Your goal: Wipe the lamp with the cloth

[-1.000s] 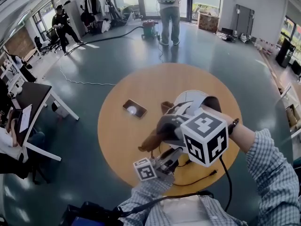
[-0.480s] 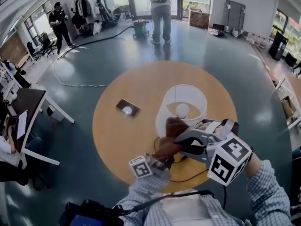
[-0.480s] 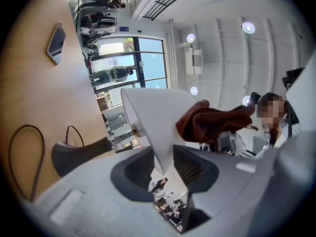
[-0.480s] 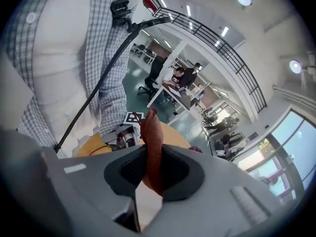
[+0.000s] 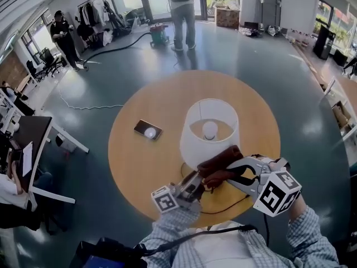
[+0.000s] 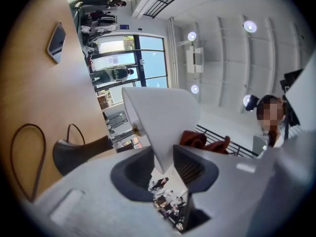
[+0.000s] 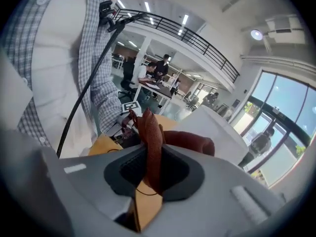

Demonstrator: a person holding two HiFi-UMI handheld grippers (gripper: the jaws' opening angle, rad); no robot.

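The lamp's white shade (image 5: pixel 209 128) stands in the middle of a round wooden table (image 5: pixel 139 166). My right gripper (image 5: pixel 237 171) is shut on a brown cloth (image 5: pixel 219 162), which lies against the shade's lower near side. In the right gripper view the cloth (image 7: pixel 150 137) stands pinched between the pads, with the shade (image 7: pixel 207 127) just beyond. My left gripper (image 5: pixel 188 190) reaches up from below and is shut on the shade's lower rim (image 6: pixel 158 117); its pads (image 6: pixel 190 164) flank that edge. The dark lamp base (image 6: pixel 74 154) sits on the table.
A phone (image 5: pixel 148 130) lies on the table left of the lamp. The lamp's black cord (image 5: pixel 223 208) loops near the table's front edge. A person (image 5: pixel 179 10) stands far off by the glass doors, and desks with seated people (image 5: pixel 17 149) line the left.
My right gripper has swung from over the shade's top down to its near right side, dragging the cloth with it and uncovering the shade. The left gripper has not moved.
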